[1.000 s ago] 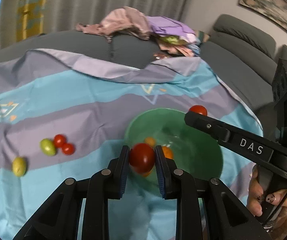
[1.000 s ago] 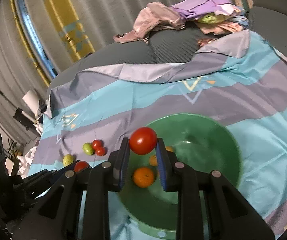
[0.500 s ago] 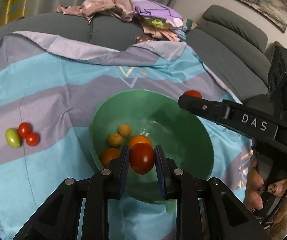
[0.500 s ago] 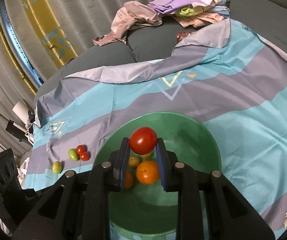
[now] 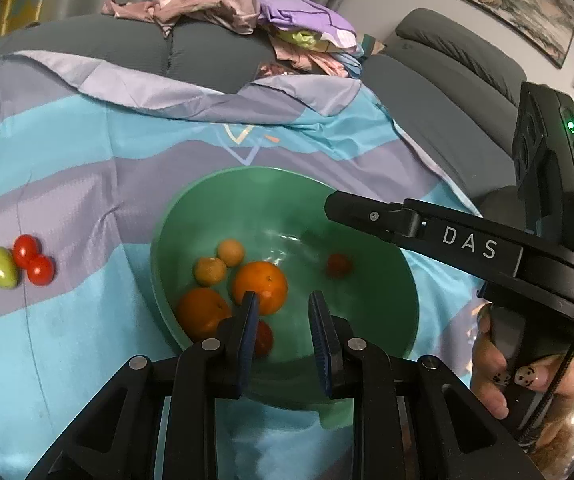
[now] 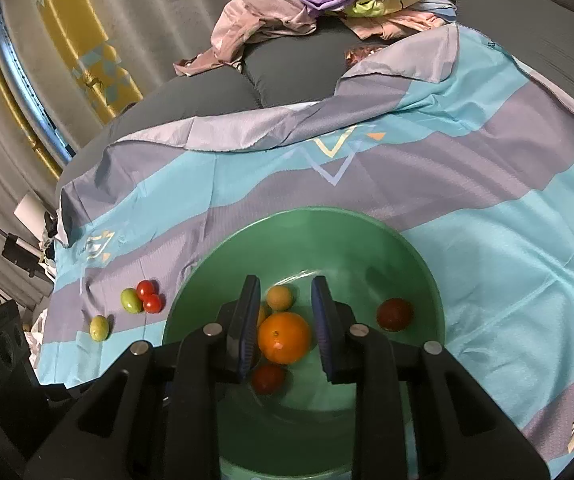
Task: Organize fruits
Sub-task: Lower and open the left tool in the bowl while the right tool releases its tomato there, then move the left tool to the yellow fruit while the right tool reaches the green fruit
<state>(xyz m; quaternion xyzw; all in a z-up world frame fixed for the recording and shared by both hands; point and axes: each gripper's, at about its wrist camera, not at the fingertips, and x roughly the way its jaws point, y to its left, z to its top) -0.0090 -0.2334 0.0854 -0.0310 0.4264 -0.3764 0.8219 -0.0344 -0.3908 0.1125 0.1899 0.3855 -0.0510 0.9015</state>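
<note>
Both tomatoes just dropped: left gripper (image 5: 283, 314) and right gripper (image 6: 285, 314) now spread, empty, over green bowl (image 6: 427, 280). One tomato (image 6: 394, 314) at bowl's 3 o'clock, other (image 6: 269, 378) at 6. Four small fruits (image 6: 143, 300) remain on cloth (image 6: 507, 240) at 9 o'clock.

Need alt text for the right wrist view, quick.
Open right tongs hang empty over a green bowl holding oranges and two red tomatoes. Left of the bowl, four small fruits, red and green, lie on the striped blue cloth.

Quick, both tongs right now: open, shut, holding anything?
Left tongs: open, empty, over the green bowl.
Right tongs: open, empty, over the same bowl.
</note>
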